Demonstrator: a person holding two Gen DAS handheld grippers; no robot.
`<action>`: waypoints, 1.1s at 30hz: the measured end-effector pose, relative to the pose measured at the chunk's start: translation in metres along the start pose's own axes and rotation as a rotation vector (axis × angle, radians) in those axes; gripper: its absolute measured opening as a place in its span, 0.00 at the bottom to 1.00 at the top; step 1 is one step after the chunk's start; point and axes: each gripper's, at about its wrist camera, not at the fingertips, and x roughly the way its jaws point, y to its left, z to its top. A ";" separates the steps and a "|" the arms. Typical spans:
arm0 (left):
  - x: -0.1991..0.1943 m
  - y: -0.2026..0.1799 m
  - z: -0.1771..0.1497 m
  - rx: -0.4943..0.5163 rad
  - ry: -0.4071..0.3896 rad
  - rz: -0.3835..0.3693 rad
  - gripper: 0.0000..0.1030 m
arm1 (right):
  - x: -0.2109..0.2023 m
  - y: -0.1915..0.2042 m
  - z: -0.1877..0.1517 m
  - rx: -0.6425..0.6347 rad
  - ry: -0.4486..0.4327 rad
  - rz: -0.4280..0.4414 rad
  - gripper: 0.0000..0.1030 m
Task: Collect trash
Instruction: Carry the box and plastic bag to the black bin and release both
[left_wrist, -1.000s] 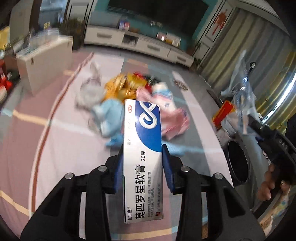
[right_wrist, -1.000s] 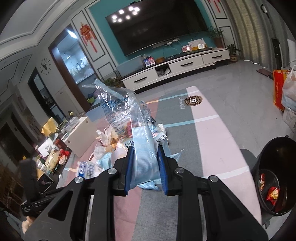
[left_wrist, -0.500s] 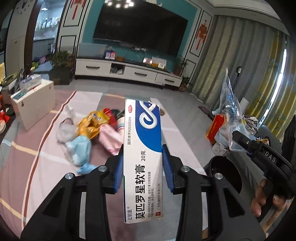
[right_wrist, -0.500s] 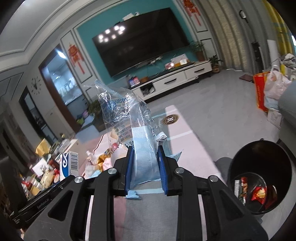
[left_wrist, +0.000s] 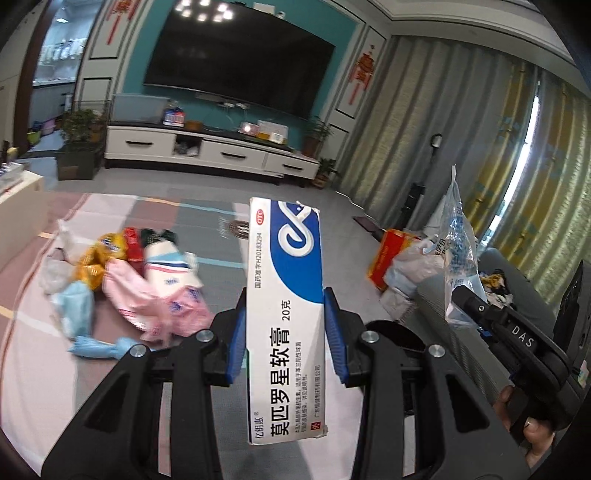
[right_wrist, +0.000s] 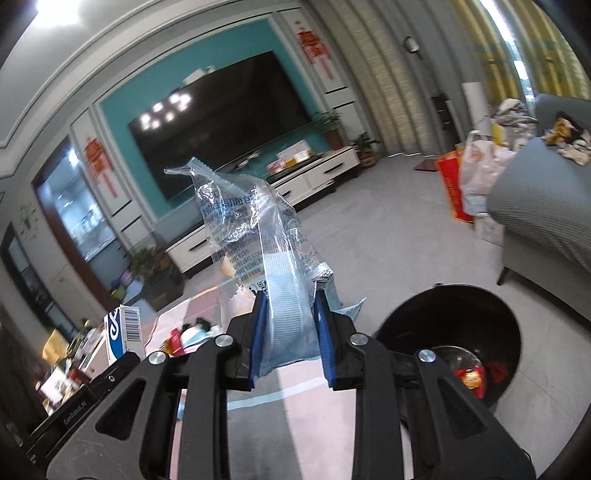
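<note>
Left gripper (left_wrist: 284, 328) clamped on the ointment box (left_wrist: 286, 295) at frame centre, right gripper (right_wrist: 290, 325) pinching the clear wrapper (right_wrist: 255, 236) upright, both carried clear of the rug litter (left_wrist: 125, 273) at left, apparently for dropping into the black bin (right_wrist: 448, 332) at lower right.
</note>
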 end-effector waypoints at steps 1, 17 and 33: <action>0.004 -0.004 -0.001 -0.002 0.006 -0.012 0.37 | -0.002 -0.007 0.001 0.012 -0.008 -0.011 0.26; 0.097 -0.090 -0.033 0.066 0.182 -0.216 0.37 | -0.011 -0.098 -0.007 0.202 -0.001 -0.208 0.26; 0.192 -0.128 -0.087 0.039 0.438 -0.327 0.37 | 0.031 -0.163 -0.036 0.342 0.181 -0.434 0.26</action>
